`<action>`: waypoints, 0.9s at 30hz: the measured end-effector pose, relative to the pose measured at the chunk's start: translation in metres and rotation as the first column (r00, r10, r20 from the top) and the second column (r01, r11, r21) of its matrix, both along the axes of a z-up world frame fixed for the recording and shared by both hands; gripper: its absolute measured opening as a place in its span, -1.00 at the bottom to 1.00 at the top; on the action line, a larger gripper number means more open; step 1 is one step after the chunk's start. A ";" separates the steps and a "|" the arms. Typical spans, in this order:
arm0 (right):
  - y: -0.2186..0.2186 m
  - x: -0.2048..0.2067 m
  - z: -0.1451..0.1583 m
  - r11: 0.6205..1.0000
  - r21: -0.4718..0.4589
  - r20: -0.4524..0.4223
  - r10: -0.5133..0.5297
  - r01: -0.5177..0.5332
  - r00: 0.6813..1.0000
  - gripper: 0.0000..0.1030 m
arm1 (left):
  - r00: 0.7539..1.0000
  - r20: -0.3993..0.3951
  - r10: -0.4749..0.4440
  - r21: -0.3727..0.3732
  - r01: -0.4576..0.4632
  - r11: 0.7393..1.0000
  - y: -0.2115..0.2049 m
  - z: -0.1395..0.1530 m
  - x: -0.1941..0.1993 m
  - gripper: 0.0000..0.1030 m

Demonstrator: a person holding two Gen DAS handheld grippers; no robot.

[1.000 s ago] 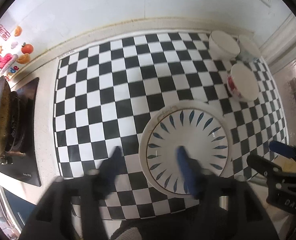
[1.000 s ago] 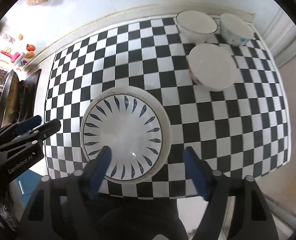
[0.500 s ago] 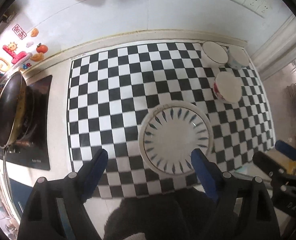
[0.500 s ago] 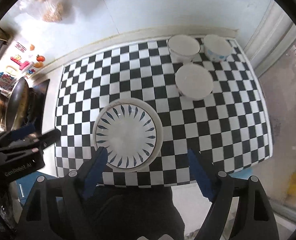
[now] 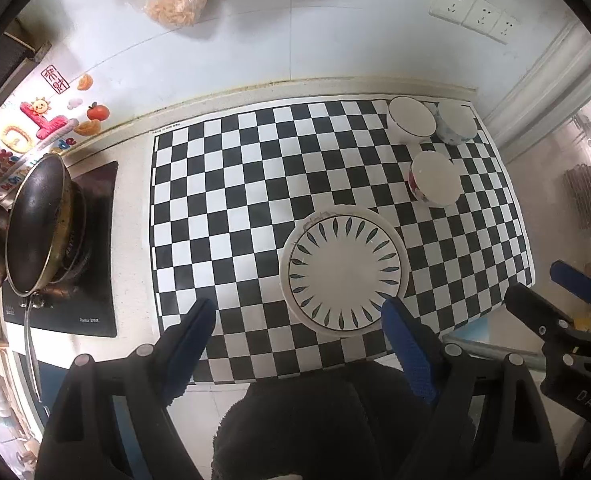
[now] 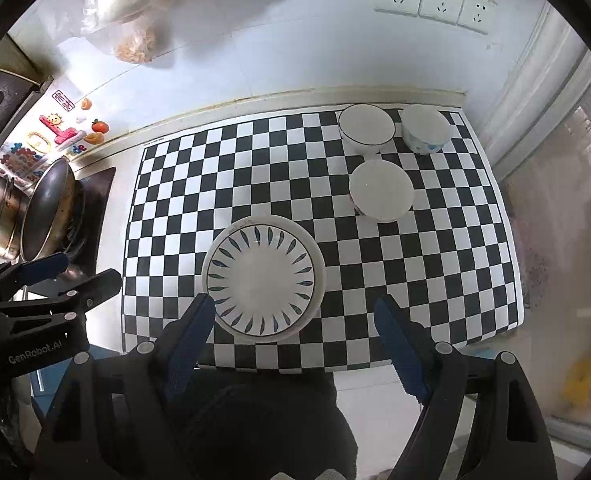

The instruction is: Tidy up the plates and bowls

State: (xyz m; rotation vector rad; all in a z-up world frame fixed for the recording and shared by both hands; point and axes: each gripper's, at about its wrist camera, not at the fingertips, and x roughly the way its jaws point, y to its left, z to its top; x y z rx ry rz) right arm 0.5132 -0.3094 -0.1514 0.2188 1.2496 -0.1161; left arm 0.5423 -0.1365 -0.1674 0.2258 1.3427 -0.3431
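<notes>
Both my tools hang wide apart above the checkered mat, holding nothing.

My left tool [image 5: 299,320] has its blue-padded fingers spread, and my right tool [image 6: 295,316] is spread the same way. Beyond them the plate [image 6: 261,276] with a ring of dark leaf marks lies flat near the front edge of the checkered mat [image 6: 199,168] on the surface. At the mat's far right corner stand three bowls: a white bowl [image 6: 366,129], a blue-patterned bowl [image 6: 426,129] just beside it, and a third bowl [image 6: 381,191] nearer the plate. A dark wok [image 5: 39,224] sits on the stove [image 5: 95,248], left of the mat.
</notes>
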 end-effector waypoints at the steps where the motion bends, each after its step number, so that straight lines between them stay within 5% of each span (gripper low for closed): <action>1: 0.001 0.000 0.002 1.000 -0.004 0.002 0.000 0.000 1.000 0.63 | 1.000 0.002 -0.003 -0.001 0.003 1.000 0.000 0.002 -0.001 0.64; 13: 0.003 0.007 -0.010 0.999 -0.002 0.001 -0.052 0.052 0.999 0.71 | 1.000 0.016 -0.019 -0.025 0.019 1.000 0.004 -0.001 0.005 0.64; 22: -0.028 0.026 -0.039 0.975 0.032 0.078 -0.224 0.222 0.971 0.71 | 0.995 0.084 -0.045 -0.090 0.052 0.995 0.001 -0.021 0.040 0.63; 27: -0.065 0.034 -0.060 0.945 0.069 0.080 -0.324 0.319 0.943 0.71 | 0.985 0.140 -0.104 -0.117 0.121 0.986 -0.025 -0.029 0.060 0.08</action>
